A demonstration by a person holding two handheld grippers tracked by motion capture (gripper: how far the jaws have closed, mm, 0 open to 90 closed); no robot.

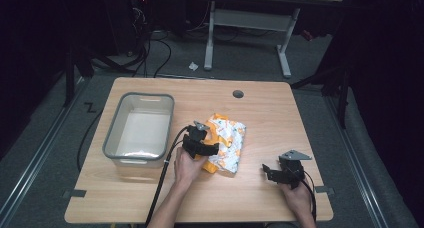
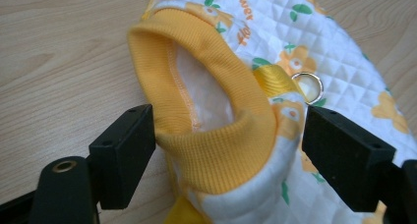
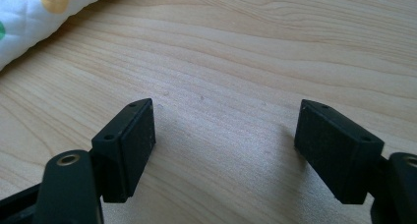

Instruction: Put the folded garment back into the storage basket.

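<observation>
One quilted garment (image 1: 227,143) lies mid-bench, partly hidden beneath our left gripper (image 2: 228,135), whose wide jaws straddle its yellow ribbed cuff (image 2: 216,135) without closing. Our right gripper (image 3: 223,150) gapes empty over bare bench (image 3: 246,62). One grey bin (image 1: 112,138).

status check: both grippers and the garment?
Left hand-held gripper open, jaws astride yellow ribbed cuff of white quilted floral garment. Right hand-held gripper open over bare table. Path unobstructed.

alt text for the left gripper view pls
The left gripper is open with its black jaws either side of the yellow ribbed cuff of a quilted flowered garment, which lies on a wooden table.
</observation>
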